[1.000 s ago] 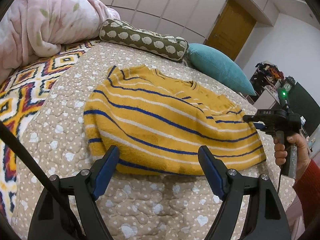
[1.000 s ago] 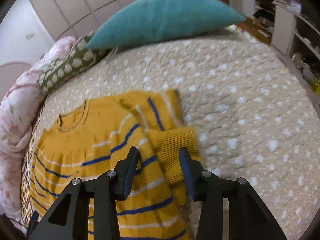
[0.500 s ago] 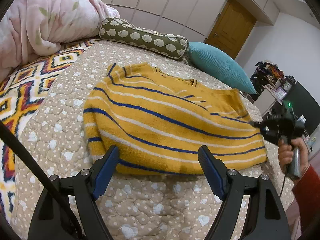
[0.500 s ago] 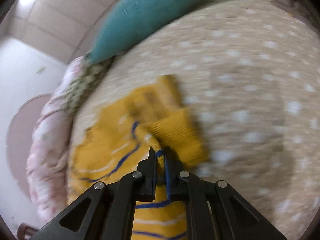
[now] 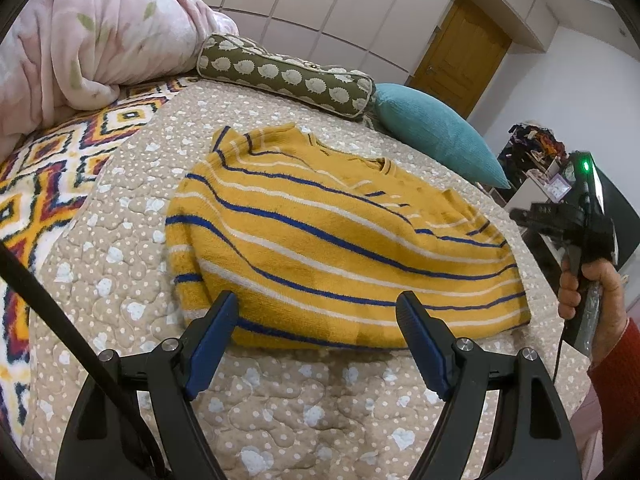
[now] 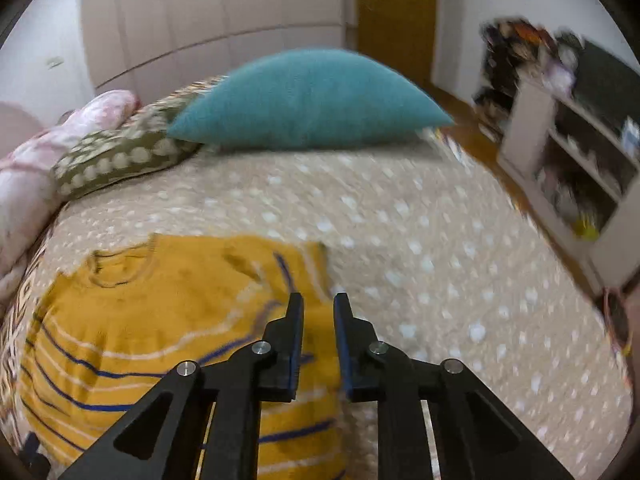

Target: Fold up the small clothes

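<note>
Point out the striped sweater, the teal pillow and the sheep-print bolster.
striped sweater [image 5: 340,248]: left wrist view, middle of its body.
teal pillow [image 6: 308,100]: right wrist view, its centre.
sheep-print bolster [image 5: 286,76]: left wrist view, mid-length.

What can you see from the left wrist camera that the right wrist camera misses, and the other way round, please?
Only the left wrist view shows the sweater's near hem, its folded left side, the patterned blanket, the right hand on its handle, and the left gripper, jaws wide. Only the right wrist view shows the white shelf unit and the right gripper, jaws slightly apart, empty. Both show the sweater, teal pillow, olive bolster, pink duvet and quilted bedspread.
</note>
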The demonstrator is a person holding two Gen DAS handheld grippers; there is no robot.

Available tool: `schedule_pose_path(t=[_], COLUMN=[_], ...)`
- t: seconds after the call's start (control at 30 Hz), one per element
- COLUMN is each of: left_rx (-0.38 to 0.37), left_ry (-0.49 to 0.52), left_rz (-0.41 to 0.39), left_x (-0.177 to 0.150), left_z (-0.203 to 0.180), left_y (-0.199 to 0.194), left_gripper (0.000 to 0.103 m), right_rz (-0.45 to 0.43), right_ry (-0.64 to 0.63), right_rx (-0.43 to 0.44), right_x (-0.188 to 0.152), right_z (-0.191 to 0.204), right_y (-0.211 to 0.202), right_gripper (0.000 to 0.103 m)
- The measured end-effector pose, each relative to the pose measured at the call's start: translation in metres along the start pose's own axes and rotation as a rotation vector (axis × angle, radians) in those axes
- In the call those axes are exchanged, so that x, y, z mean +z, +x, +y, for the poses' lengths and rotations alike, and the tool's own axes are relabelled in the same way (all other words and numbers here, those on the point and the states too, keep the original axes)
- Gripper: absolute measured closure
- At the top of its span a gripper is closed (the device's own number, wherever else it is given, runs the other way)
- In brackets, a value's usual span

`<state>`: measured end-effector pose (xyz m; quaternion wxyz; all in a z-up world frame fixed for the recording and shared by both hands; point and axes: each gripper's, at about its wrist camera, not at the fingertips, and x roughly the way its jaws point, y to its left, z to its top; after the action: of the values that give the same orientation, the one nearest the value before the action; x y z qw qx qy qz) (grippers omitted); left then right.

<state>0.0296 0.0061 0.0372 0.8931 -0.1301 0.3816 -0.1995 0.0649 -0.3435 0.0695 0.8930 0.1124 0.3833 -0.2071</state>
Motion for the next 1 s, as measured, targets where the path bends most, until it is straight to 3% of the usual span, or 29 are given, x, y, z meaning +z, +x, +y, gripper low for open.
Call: schedule_pose_path(t=[0.07,0.17,0.2,0.27,0.33,0.4,0.5,0.57,0.67,0.8,0.9,1.0], left_rx=[-0.002,0.003,0.008,0.023,0.063,0.151,0.29,0.311,0.331,0.363,0.36,0.359], left_ry=[0.001,0.015,0.025,0.04,0.033,-0.018,-0.136,-0.233,-0.328,-0.383,-0.394,-0.402], left_rz=[-0.003,-0.012,-0.02,-0.05,-0.098,-0.147,-0.163,-0.17,-0.19,-0.199,-0.192,-0.202], left_x=[0.0,0.0,0.001,0.004,0.009,0.016,0.022,0.023,0.018,0.012,0.01,0.011], left_z=[-0.001,-0.002,-0.001,0.002,0.015,0.04,0.085,0.114,0.144,0.166,0.173,0.177], left_y=[-0.002,-0.006,-0.009,-0.019,-0.033,-0.048,-0.061,-0.071,-0.085,-0.096,-0.099,-0.103], left_gripper=[0.023,0.023,0.023,0.023,0.023,0.023,0.023,0.023,0.023,0.023,0.023,0.023], right_rz=[0.036,0.158,0.208,0.27,0.244,0.193,0.105,0.087,0.088,0.105,0.087,-0.032], right_ry=[-0.037,-0.047,-0.047,-0.028,0.038,0.026,-0.172,-0.288,-0.488,-0.761,-0.932,-1.122], right_rx=[0.088,0.238,0.229,0.118,0.087,0.049,0.084,0.143,0.272,0.368,0.358,0.232], right_x=[0.006,0.006,0.006,0.005,0.007,0.01,0.002,-0.008,-0.047,-0.118,-0.165,-0.205], right_z=[0.015,0.031,0.033,0.03,0.022,0.03,0.073,0.106,0.161,0.23,0.266,0.29], right_y=[0.006,0.034,0.052,0.082,0.087,0.072,0.031,0.008,-0.027,-0.053,-0.055,-0.058], right_gripper=[0.086,0.086,0.086,0.088,0.091,0.084,0.084,0.08,0.059,0.057,0.057,0.057])
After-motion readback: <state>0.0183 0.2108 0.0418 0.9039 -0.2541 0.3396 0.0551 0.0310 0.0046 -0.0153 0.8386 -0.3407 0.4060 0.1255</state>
